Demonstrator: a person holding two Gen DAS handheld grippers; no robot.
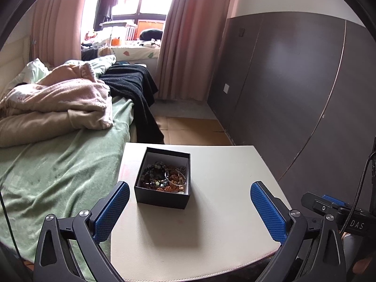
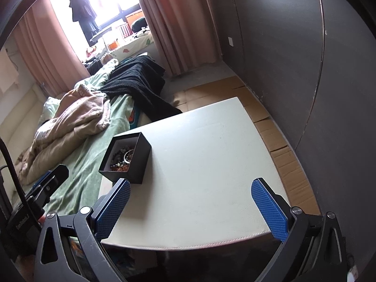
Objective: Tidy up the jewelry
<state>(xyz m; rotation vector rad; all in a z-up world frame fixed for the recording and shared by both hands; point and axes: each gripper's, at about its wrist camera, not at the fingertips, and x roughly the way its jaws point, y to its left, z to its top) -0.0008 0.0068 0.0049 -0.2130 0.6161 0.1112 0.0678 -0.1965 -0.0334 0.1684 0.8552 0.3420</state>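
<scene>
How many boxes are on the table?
1. A small square black cardboard box, open and full of tangled bead jewelry, sits on the white table near its bed-side edge. No other box shows in either view.

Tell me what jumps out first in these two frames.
The open black box on the white table, heaped with beaded bracelets, sits toward the table's bed side. Both the left gripper and right gripper hover wide open and empty. Behind, a rumpled pink blanket lies on the bed.
</scene>
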